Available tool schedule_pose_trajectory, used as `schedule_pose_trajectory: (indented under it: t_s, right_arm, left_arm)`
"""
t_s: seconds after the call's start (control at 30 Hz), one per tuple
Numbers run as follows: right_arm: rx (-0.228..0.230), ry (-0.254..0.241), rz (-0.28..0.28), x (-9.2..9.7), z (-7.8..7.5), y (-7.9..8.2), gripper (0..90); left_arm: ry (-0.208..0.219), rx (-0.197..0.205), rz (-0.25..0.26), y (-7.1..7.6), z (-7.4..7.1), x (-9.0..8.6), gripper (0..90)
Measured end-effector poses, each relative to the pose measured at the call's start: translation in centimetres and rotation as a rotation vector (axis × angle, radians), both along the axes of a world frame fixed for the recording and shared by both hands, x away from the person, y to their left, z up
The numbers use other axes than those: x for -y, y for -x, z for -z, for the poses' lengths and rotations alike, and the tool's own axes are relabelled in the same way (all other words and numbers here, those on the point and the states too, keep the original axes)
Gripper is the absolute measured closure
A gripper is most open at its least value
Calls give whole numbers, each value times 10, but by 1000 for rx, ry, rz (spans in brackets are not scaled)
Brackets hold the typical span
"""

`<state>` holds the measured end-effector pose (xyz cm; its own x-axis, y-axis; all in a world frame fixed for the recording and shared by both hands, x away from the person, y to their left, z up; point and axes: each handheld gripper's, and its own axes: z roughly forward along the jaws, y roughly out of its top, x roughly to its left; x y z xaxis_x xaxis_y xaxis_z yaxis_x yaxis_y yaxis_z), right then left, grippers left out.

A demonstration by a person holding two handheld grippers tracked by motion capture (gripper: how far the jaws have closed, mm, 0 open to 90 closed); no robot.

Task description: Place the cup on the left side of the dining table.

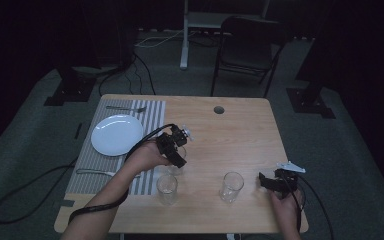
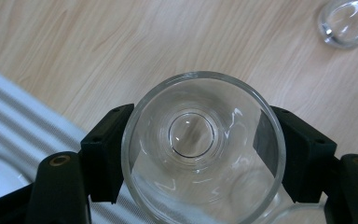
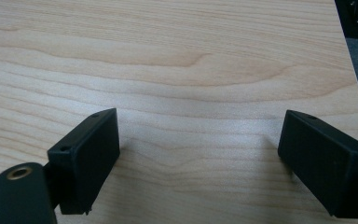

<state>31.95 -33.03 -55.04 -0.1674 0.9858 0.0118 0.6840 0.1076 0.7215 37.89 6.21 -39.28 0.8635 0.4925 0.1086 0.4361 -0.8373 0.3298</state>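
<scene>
Left gripper [image 2: 196, 154] jaws grasp a glass [image 2: 204, 148] over open table [image 2: 121, 46]; right gripper [image 3: 198, 154] jaws released.

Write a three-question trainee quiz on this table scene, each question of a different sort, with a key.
1. True or false: the left gripper has its fingers closed on a clear glass.
2. Multiple choice: the white plate rests on A) bare wood, B) the striped placemat, C) the chair.
3. Fill in: between the fingers of the right gripper lies nothing but the wooden ____.

Key: 1 true; 2 B; 3 table.
</scene>
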Motion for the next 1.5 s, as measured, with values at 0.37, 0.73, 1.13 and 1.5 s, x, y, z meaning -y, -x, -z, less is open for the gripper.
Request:
schedule_pose_trajectory:
  t_s: [0.37, 0.73, 1.13, 1.5]
  right_arm:
    - [-1, -1, 1, 0, 0, 0, 122]
    - [-1, 0, 0, 0, 0, 0, 123]
    - [-1, 0, 1, 0, 0, 0, 122]
    - [-1, 0, 1, 0, 0, 0, 123]
  left_arm:
    - [-3, 16, -92, -7, -9, -40, 291]
    - [-9, 19, -185, -14, -6, -77, 291]
    - [-38, 5, -265, -24, 9, -108, 291]
    - [-55, -14, -315, -34, 30, -121, 291]
